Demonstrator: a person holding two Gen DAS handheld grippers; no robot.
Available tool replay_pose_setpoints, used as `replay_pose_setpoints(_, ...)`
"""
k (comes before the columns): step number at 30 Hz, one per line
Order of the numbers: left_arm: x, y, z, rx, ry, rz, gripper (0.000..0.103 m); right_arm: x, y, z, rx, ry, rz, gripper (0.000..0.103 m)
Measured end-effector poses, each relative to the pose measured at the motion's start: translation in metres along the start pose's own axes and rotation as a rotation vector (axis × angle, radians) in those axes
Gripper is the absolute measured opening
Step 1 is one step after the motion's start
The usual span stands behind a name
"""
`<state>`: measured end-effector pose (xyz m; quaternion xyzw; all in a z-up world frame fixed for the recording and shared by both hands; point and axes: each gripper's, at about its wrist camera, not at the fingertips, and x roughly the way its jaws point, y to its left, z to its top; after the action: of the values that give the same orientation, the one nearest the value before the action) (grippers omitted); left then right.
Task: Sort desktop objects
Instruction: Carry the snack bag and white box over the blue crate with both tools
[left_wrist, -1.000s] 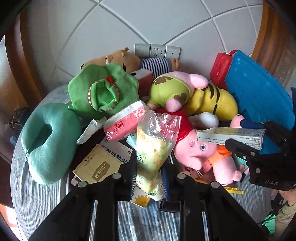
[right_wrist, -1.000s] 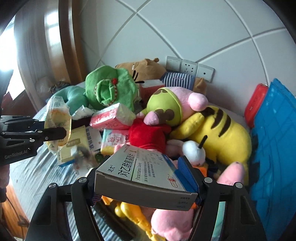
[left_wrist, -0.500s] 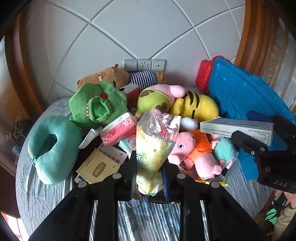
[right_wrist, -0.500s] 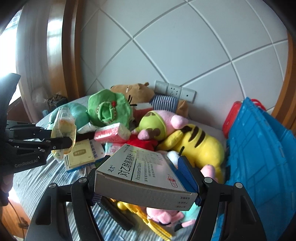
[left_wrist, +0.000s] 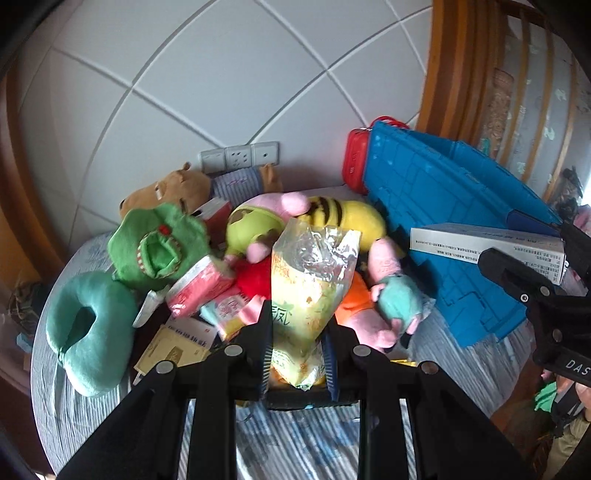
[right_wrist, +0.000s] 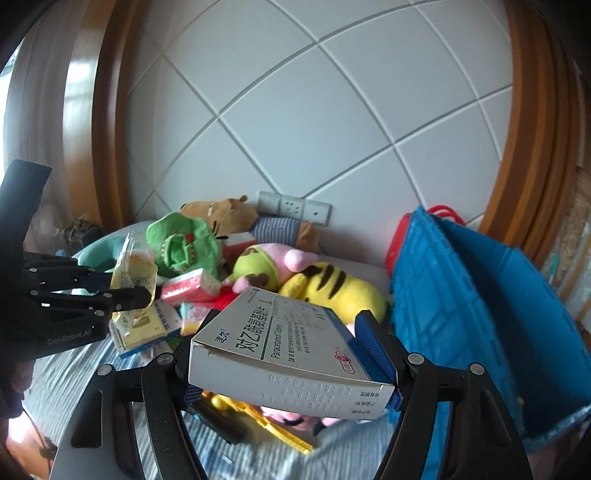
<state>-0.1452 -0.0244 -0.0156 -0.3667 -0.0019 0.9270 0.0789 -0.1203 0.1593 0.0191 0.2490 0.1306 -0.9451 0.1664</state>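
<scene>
My left gripper (left_wrist: 297, 332) is shut on a yellow-green snack bag (left_wrist: 310, 280) with a clear crinkled top, held in the air above the pile. The same bag (right_wrist: 133, 275) shows at the left of the right wrist view, pinched by the left gripper (right_wrist: 146, 295). My right gripper (right_wrist: 288, 350) is shut on a white and grey medicine box (right_wrist: 291, 339), its blue pads pressing the box's two ends. That box (left_wrist: 487, 247) also appears at the right of the left wrist view, in front of the blue crate (left_wrist: 443, 221).
Plush toys are heaped on the striped tablecloth (left_wrist: 295, 435): a green frog (left_wrist: 159, 247), a yellow striped tiger (right_wrist: 332, 291), pink pigs (left_wrist: 388, 295), a brown bear (right_wrist: 221, 210). A teal neck pillow (left_wrist: 88, 328) lies left. The blue crate (right_wrist: 480, 314) stands right, a red case (left_wrist: 356, 158) behind it.
Both grippers have risen and drawn back from the pile with their loads; the toys look smaller and more of the wall and blue crate shows.
</scene>
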Motion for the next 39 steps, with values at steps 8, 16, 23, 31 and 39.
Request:
replay_pose_setpoints(8, 0.002, -0.107, 0.046, 0.062, -0.088, -0.083, 0.023, -0.048, -0.091, -0.003, 0.027, -0.1, -0.085, 0.072)
replay_pose_setpoints(16, 0.026, -0.234, 0.106, 0.131, -0.128, -0.205, 0.023, -0.081, -0.223, -0.021, 0.107, -0.121, -0.229, 0.072)
replay_pose_setpoints(23, 0.086, -0.333, 0.133, 0.229, 0.015, -0.275, 0.023, -0.056, -0.314, -0.052, 0.183, 0.019, -0.304, 0.072)
replay_pose_setpoints(31, 0.14, -0.384, 0.13, 0.326, 0.204, -0.217, 0.023, -0.015, -0.374, -0.081, 0.193, 0.219, -0.298, 0.072)
replay_pose_setpoints(39, 0.149, -0.394, 0.129, 0.328, 0.231, -0.198, 0.03, 0.007, -0.388, -0.093, 0.175, 0.307, -0.289, 0.072)
